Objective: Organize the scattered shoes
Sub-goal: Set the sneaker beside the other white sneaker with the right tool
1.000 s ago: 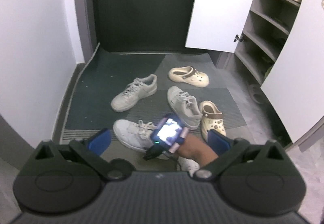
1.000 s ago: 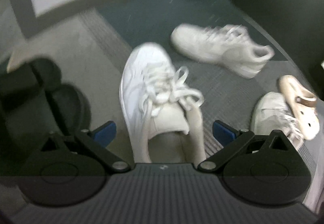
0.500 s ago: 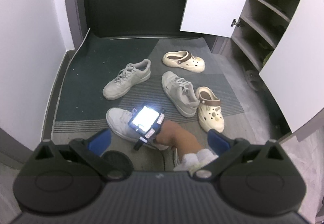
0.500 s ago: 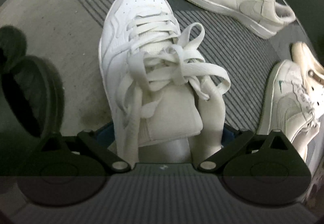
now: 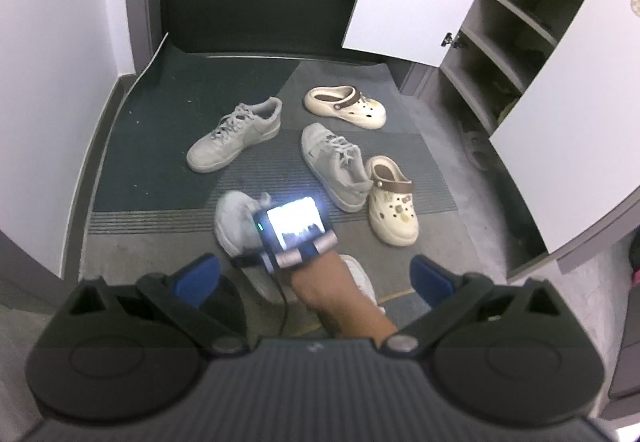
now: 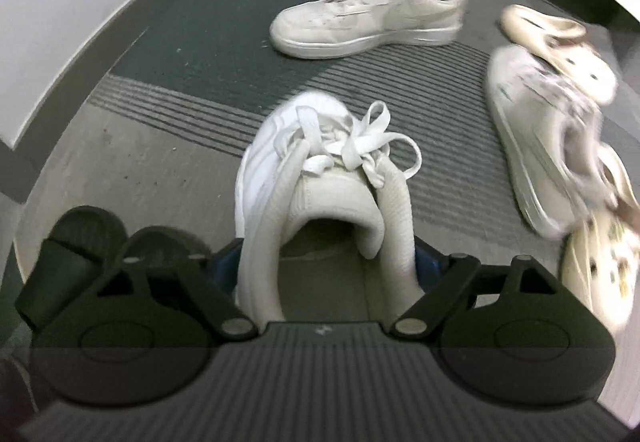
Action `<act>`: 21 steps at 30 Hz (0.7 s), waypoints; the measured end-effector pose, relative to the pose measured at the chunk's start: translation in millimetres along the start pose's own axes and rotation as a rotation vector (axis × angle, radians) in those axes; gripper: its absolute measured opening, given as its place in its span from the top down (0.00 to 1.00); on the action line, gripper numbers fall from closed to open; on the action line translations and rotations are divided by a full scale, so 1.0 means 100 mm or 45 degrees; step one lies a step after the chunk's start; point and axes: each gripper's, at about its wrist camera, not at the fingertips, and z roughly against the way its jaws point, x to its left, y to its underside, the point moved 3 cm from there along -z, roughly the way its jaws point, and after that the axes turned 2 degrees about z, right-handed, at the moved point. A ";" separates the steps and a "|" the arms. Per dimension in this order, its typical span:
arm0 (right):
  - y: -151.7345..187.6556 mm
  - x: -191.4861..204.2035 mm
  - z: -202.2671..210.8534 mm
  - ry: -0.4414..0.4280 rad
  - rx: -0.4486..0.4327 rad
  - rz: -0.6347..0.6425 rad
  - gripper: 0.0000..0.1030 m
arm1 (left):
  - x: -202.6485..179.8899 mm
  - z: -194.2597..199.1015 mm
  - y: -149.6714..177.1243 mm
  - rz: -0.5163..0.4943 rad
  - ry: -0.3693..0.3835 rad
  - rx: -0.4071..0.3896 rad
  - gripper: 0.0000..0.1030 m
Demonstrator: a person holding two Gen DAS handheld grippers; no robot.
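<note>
Across the entry mat (image 6: 168, 146), our right gripper (image 6: 326, 262) has just been closing its fingers around the white sneaker (image 6: 304, 162) at lower centre; the soft collar could slip free, while our left gripper (image 5: 316, 274) hangs open.

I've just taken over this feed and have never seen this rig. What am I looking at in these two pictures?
There is no robot. A person carries a hand-held gripper in each hand, each with a camera looking along its fingers. The left hand-held gripper, open and empty, looks down on the doormat, two grey sneakers, two cream clogs and the open shoe cabinet. The right hand-held gripper shows a close-up. Its jaws have just been closing and clamp a white sneaker at the heel.
</note>
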 end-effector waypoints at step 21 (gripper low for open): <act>1.84 0.51 0.52 0.337 -0.159 -0.247 0.15 | -0.88 0.39 0.91 -0.440 -0.061 -0.158 0.00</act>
